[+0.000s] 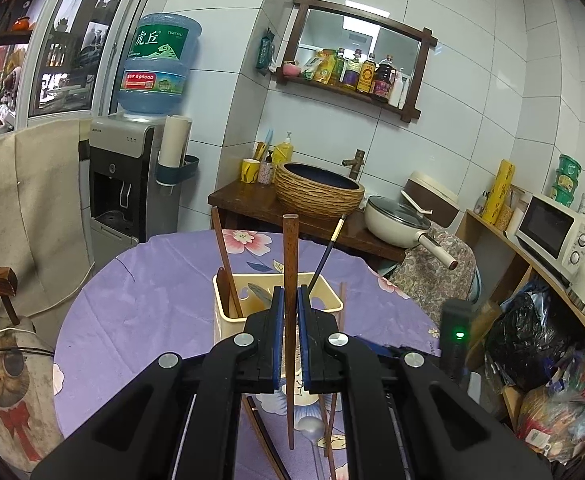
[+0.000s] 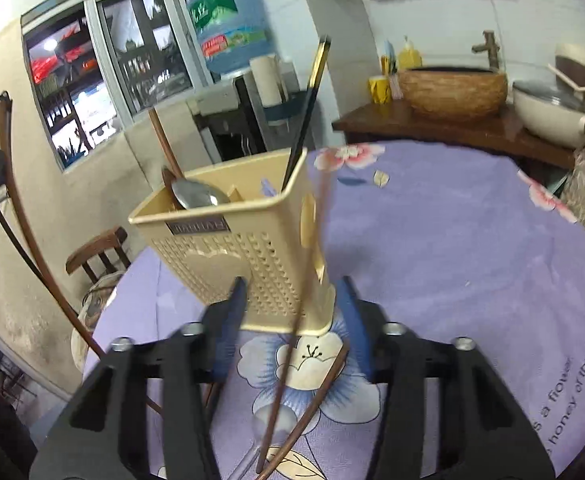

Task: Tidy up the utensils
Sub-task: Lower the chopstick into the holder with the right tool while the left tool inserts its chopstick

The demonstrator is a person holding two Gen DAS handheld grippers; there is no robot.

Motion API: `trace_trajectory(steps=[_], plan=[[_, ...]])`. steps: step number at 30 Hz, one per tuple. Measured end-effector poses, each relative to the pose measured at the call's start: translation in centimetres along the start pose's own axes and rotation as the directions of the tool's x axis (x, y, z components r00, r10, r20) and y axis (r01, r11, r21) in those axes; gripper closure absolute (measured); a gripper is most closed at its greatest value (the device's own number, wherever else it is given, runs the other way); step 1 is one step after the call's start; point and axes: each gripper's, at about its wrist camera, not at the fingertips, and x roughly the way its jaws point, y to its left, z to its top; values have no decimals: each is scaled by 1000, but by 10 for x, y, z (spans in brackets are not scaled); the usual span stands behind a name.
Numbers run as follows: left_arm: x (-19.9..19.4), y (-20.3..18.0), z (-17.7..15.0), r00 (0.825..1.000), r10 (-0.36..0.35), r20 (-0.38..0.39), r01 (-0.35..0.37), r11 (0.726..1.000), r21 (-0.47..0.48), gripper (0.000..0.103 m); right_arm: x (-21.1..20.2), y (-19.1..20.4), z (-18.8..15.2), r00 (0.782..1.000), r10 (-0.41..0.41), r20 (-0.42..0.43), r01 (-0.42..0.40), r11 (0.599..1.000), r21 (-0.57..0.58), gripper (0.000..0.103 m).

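Round table (image 2: 472, 240), purple floral cloth; tiled kitchen, water dispenser (image 1: 132, 184) behind. Cream utensil holder (image 2: 248, 248) mid-table, holding a spoon (image 2: 196, 196) and chopsticks. Left gripper (image 1: 290, 300) clamped on an upright wooden chopstick (image 1: 290, 280). Right gripper (image 2: 296, 308) partly open, empty, over loose chopsticks (image 2: 292, 392).

L gripper (image 1: 291, 300) tilts slightly down, jaws clamped tight on sth thin. R gripper (image 2: 295, 294) pitched down more, jaws apart, gripping nothing.
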Motion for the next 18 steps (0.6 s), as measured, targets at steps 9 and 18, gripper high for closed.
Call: trace_trajectory(steps=[9,18], plan=[[5,1,-5,1000,3,-12,-3,1000,0,96,16,-10,0,996,-93,-4,93,995,18,102],[6,-1,-6,1000,-2,-16,2,1000,-2,96,28,-49,-2,948,-296,-121,308,946,100,49]])
